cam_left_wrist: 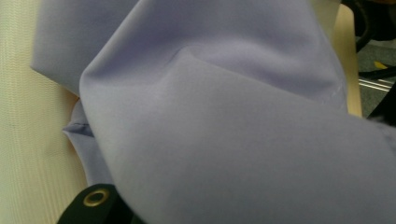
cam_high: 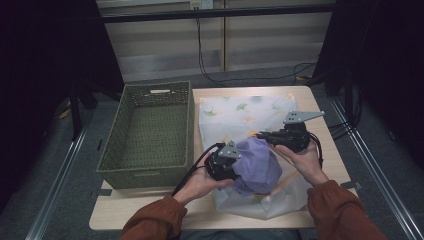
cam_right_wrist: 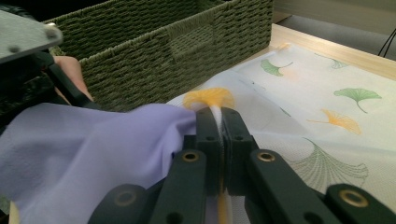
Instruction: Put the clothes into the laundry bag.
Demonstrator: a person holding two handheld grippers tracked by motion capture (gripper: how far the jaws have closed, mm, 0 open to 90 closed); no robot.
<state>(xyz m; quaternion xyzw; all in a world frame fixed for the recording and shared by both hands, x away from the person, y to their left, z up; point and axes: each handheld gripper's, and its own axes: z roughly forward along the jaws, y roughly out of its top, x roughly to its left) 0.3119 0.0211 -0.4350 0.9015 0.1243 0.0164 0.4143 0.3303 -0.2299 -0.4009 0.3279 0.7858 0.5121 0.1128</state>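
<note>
The person's right gripper (cam_right_wrist: 219,116) has its jaws pinched together on a fold of the white leaf-printed cloth (cam_right_wrist: 327,116), right where the lilac cloth (cam_high: 257,167) bunches up on top of it near the table's (cam_high: 320,100) front edge. The left gripper (cam_high: 232,167) is buried in the lilac bundle's left side, jaws closed on it as far as I can tell. The green woven basket (cam_high: 150,135) sits just to their left.

dim room, grey floor (cam_high: 60,165), black curtains (cam_high: 45,45), pale panelled wall (cam_high: 260,40)
</note>
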